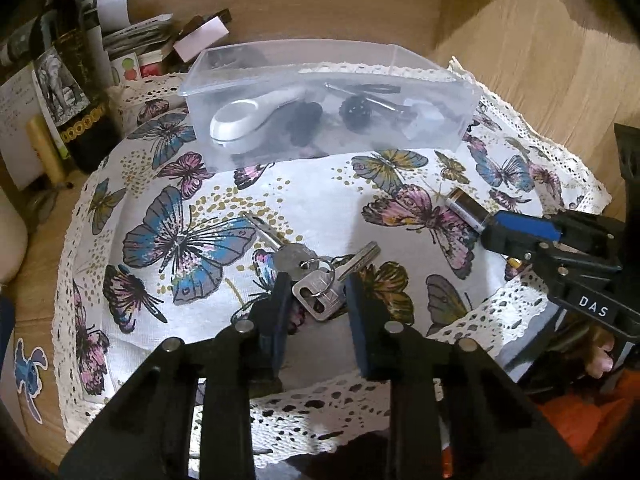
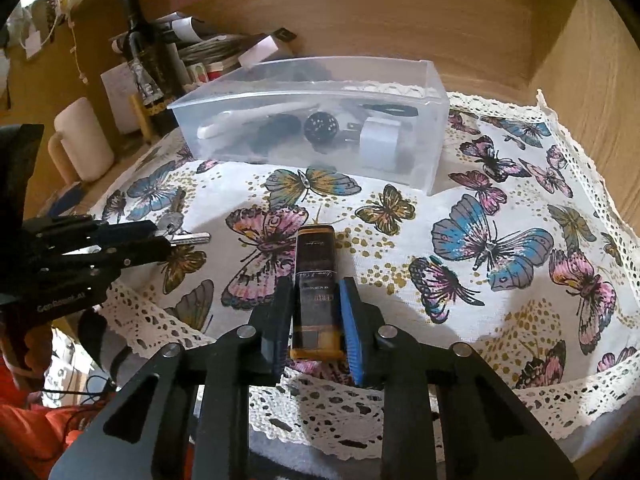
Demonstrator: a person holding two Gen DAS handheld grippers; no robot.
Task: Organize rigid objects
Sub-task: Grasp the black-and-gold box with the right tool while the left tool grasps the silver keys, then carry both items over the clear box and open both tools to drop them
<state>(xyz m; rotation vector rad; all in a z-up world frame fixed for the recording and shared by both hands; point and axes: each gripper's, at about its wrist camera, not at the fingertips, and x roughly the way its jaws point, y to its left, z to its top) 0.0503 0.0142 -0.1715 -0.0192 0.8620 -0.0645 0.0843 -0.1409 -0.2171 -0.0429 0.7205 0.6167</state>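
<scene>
A clear plastic box stands at the back of the butterfly cloth and holds a white magnifier and several small dark items; it also shows in the right wrist view. A bunch of keys lies between the fingers of my left gripper, whose jaws stand around it, slightly apart. My right gripper is shut on a black and amber lighter resting on the cloth. In the left wrist view the lighter's metal end sticks out of the right gripper.
A dark bottle, papers and cards crowd the back left. A white mug stands at the left. Wooden walls close in behind and to the right. The lace cloth edge hangs at the front.
</scene>
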